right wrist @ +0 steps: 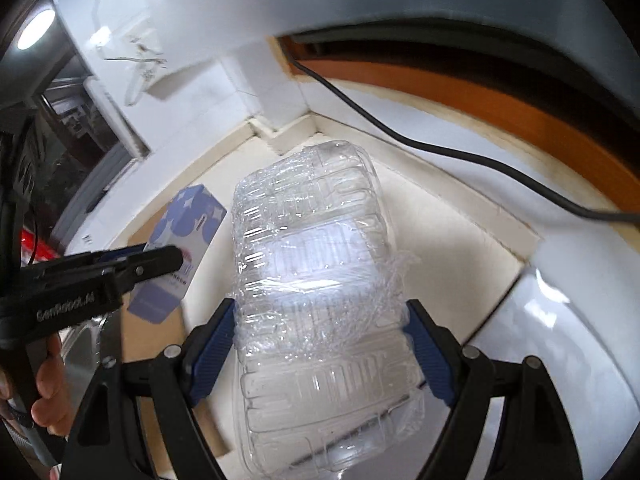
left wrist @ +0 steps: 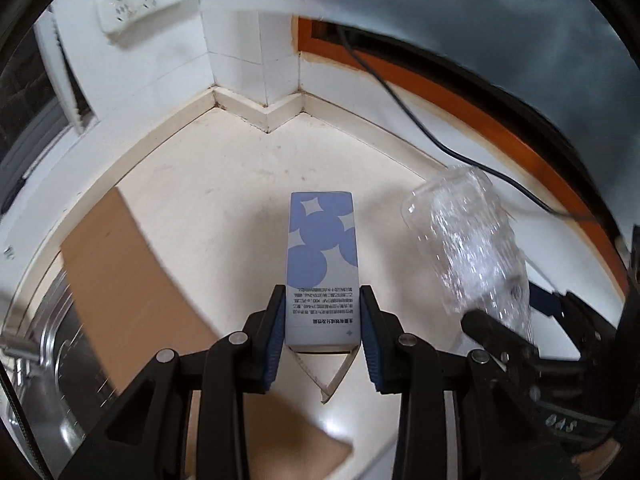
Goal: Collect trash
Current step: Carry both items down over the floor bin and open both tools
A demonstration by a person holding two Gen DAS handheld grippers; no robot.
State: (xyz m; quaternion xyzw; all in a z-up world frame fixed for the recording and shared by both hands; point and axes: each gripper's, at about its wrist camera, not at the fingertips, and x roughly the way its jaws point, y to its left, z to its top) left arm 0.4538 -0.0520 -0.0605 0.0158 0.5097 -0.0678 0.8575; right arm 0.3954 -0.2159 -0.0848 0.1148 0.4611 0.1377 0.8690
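My left gripper is shut on a white and blue carton box with its end flap open, held above the cream countertop. The box also shows in the right wrist view, with the left gripper clamped on it. My right gripper is shut on a clear plastic clamshell container wrapped in cling film, held above the counter. The container also shows at the right of the left wrist view.
A brown cardboard sheet lies on the counter at the left beside a steel sink. A black cable runs along the tiled wall under an orange frame. A power strip hangs on the wall.
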